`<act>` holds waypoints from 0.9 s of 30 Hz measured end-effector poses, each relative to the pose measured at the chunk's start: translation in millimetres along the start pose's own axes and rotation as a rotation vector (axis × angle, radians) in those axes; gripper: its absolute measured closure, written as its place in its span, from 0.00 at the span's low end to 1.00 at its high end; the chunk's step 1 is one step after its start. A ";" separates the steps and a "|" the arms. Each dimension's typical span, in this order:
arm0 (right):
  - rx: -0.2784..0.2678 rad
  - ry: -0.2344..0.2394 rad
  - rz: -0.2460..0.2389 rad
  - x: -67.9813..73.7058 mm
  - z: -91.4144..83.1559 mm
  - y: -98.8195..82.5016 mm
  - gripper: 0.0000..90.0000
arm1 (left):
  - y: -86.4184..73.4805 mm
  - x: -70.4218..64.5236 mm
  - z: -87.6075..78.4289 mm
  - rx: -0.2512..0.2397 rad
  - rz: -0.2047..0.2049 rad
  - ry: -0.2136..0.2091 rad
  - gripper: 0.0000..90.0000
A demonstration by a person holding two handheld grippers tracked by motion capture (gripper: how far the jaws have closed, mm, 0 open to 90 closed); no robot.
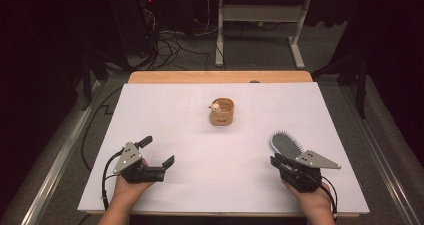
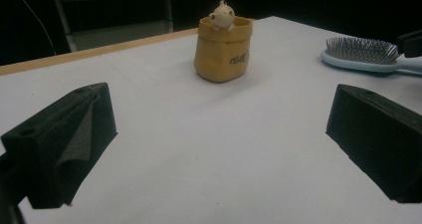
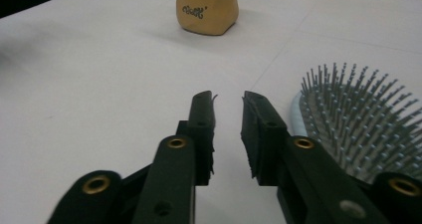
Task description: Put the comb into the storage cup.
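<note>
Since my right hand-held gripper (image 3: 229, 102) has its jaws slightly parted around nothing, the brush (image 3: 348, 129) lies free on the surface (image 1: 200, 150) just beside it, while my left hand-held gripper (image 1: 157, 150) rests wide open, empty

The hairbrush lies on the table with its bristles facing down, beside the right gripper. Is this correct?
Not quite. The hairbrush lies beside the right gripper with its bristles facing up, not down; the right gripper view shows them standing upward.
</note>
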State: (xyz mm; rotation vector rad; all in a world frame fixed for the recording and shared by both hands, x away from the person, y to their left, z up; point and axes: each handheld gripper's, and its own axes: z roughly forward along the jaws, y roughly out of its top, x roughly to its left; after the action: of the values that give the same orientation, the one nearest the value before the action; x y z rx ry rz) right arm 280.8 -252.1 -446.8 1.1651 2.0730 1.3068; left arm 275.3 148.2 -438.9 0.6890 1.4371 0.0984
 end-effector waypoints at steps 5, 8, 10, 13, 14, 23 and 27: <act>-0.021 0.012 0.002 0.0 13.5 6.7 0.65 | -0.1 -0.4 0.2 0.000 -0.009 0.002 0.00; -0.042 0.021 -0.001 1.8 20.3 10.9 0.56 | 0.5 -0.2 0.2 0.001 -0.008 0.001 0.00; -0.052 0.026 -0.016 4.1 23.3 12.6 0.48 | 1.1 -0.2 -0.1 0.000 -0.006 0.000 0.00; -0.066 0.040 -0.046 8.0 26.1 14.4 0.38 | 0.9 -1.4 -1.1 0.004 -0.019 -0.003 0.00; -0.056 0.050 -0.047 8.5 27.9 15.1 0.31 | 0.7 -1.1 -1.4 0.008 -0.013 -0.006 0.00; -0.094 0.040 -0.031 7.8 26.0 13.9 0.08 | -2.1 -0.6 -0.1 0.011 -0.012 0.001 0.00; -0.116 0.050 -0.030 5.6 23.5 13.9 0.00 | -1.9 0.2 -0.2 -0.019 -0.001 -0.021 0.00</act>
State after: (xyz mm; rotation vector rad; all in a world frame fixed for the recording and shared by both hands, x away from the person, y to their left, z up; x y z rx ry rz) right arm 300.4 -232.3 -445.1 1.0579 2.0113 1.4350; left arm 274.6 146.8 -440.0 0.6716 1.4153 0.1034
